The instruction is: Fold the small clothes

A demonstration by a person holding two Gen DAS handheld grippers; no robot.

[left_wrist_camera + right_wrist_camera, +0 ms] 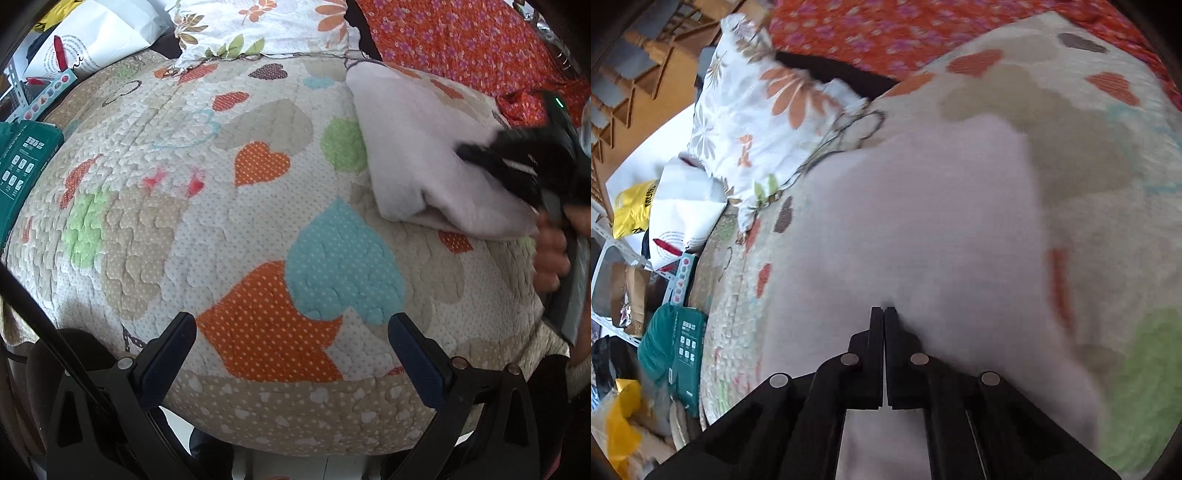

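A pale lilac folded garment [413, 147] lies on the heart-patterned quilt [258, 184] at the right of the left wrist view. My right gripper [461, 151], blurred, rests on top of it, with a person's hand [550, 251] behind it. In the right wrist view the garment [923, 221] fills the middle. There my right gripper [884, 310] is shut, its tips touching the cloth, and I see no fabric between the fingers. My left gripper [291, 321] hangs open above bare quilt near the front edge, well left of the garment.
A floral pillow [258, 26] and an orange flowered cloth [461, 37] lie along the far side. A green box [22, 158] and a white bag [92, 40] sit off the quilt's left edge. Shelves and clutter [628, 295] stand beside the bed.
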